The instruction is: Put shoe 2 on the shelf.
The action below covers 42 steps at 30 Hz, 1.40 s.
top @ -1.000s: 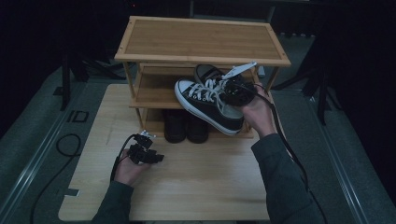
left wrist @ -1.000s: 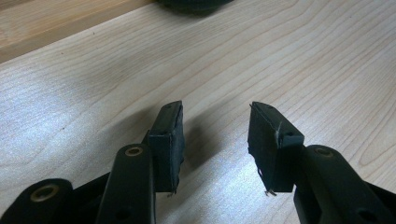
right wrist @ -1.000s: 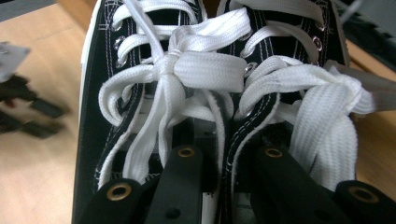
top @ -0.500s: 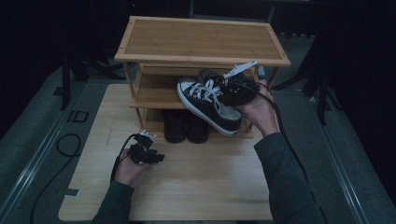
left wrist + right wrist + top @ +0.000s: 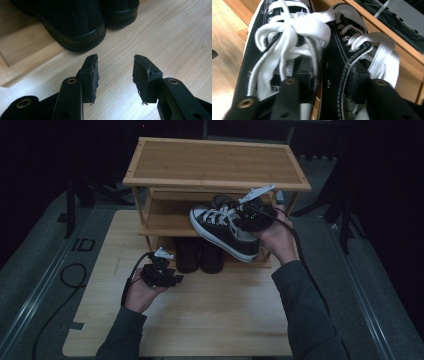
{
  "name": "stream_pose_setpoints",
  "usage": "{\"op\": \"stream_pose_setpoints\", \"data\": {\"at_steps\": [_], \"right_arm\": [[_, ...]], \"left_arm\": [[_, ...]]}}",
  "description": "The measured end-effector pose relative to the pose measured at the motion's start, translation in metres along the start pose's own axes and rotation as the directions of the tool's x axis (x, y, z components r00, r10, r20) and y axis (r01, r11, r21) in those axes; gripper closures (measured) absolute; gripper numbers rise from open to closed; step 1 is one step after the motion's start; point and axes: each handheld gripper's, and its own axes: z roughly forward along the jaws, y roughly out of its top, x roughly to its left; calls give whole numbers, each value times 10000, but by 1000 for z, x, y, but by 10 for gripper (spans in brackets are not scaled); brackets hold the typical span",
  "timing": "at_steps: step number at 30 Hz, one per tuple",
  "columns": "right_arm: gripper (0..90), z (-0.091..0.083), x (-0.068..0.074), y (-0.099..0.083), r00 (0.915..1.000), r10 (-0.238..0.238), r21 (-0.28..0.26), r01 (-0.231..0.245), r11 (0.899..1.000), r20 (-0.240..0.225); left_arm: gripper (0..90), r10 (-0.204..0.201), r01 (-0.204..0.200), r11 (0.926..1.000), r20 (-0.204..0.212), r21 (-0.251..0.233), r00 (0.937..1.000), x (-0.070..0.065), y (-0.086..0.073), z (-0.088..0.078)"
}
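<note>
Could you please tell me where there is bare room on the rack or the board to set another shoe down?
The rack's top shelf is bare. The middle shelf is free left of the sneakers. The board is open in front of the black shoes; under the rack is crowded.

Shoe rack (image 5: 215,162) at table's (image 5: 220,320) far side, sneakers (image 5: 225,227) at its middle shelf's right front, boots (image 5: 199,255) beneath, left gripper (image 5: 165,270) before the boots, right gripper (image 5: 252,215) at the sneakers.

Light wooden table (image 5: 215,320), bamboo shoe rack (image 5: 215,162) on it, black shoes (image 5: 200,255) under the rack, sneakers (image 5: 225,227) at its middle shelf
</note>
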Motion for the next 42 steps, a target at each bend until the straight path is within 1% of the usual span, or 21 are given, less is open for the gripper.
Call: {"op": "stream_pose_setpoints", "data": {"at_steps": [1, 2, 4, 6, 7, 12, 14, 15, 16, 18, 19, 20, 21, 22, 25, 28, 31, 34, 38, 42], "right_arm": [[668, 0, 1, 0, 10000, -29, -4, 29, 10000, 28], [668, 0, 1, 0, 10000, -29, -4, 29, 10000, 28], [806, 0, 2, 0, 9999, -120, -62, 120, 9999, -48], [842, 0, 1, -1, 9997, -89, -183, 85, 9998, -212], [848, 0, 2, -1, 9998, -97, -229, 93, 9997, -197], [858, -1, -1, -6, 9989, 349, -591, -366, 9976, -297], [860, 0, -2, -8, 9991, 423, -780, -428, 9960, -86], [860, 0, -2, -8, 9980, 618, -838, -627, 9945, -131], [860, 1, -2, -8, 9979, 653, -901, -652, 9938, -18], [859, 2, -2, -7, 9963, 859, -846, -850, 9928, 69], [857, 2, -2, -6, 9962, 860, -779, -846, 9934, 142], [852, 3, -2, -5, 9964, 832, -728, -820, 9940, 142], [838, 3, -1, -3, 9973, 707, -643, -695, 9955, 172], [810, 4, 1, -2, 9977, 615, -573, -599, 9966, 271], [712, 4, 3, 1, 9982, 412, -520, -390, 9979, 431], [587, 5, 3, 0, 9977, 179, -344, -157, 9993, 651], [530, 4, 1, -1, 9989, 64, -249, -52, 9997, 470], [490, 2, 0, -1, 9995, 69, -209, -62, 9998, 323], [458, -3, -1, -2, 10000, -17, -273, 19, 9996, 97], [450, -9, -4, -3, 9998, -77, -357, 71, 9993, -162]], "left_arm": [[559, 0, 0, 10000, 0, 0, 10000, 0, 0, 0], [559, -5, 5, 10000, 4, -26, 10000, 0, 1, -1], [559, 17, -17, 10000, -14, -3, 10000, -2, 2, 1], [559, 56, -56, 10000, 13, 53, 10000, -3, 1, 2], [559, 54, -54, 10000, 16, 65, 10000, -3, 1, 3], [559, 45, -45, 9999, 63, 119, 10000, -4, 2, 6], [559, 35, -36, 9999, 51, 99, 10000, -4, 2, 6], [559, 38, -39, 9999, 48, 93, 10000, -4, 2, 7], [559, 46, -47, 9999, 44, 97, 10000, -4, 2, 7], [559, 48, -48, 9999, 44, 135, 10000, -4, 2, 8], [559, 45, -46, 9999, 68, 128, 10000, -4, 2, 8], [559, 65, -66, 9999, 71, 130, 10000, -5, 2, 8], [559, 85, -86, 9999, 71, 141, 9999, -5, 2, 8], [559, 73, -74, 9999, 78, 126, 9999, -5, 2, 8], [559, 93, -94, 9999, 84, 68, 9999, -6, 2, 6], [559, 69, -69, 10000, 61, 33, 10000, -5, 2, 5], [559, 32, -32, 10000, 41, 20, 10000, -4, 2, 4], [559, 68, -68, 10000, 51, 7, 10000, -4, 4, 3], [559, 121, -121, 9999, 69, -48, 9999, -5, 6, 2], [558, 121, -119, 9999, 97, -106, 9999, -6, 8, 1]]}}
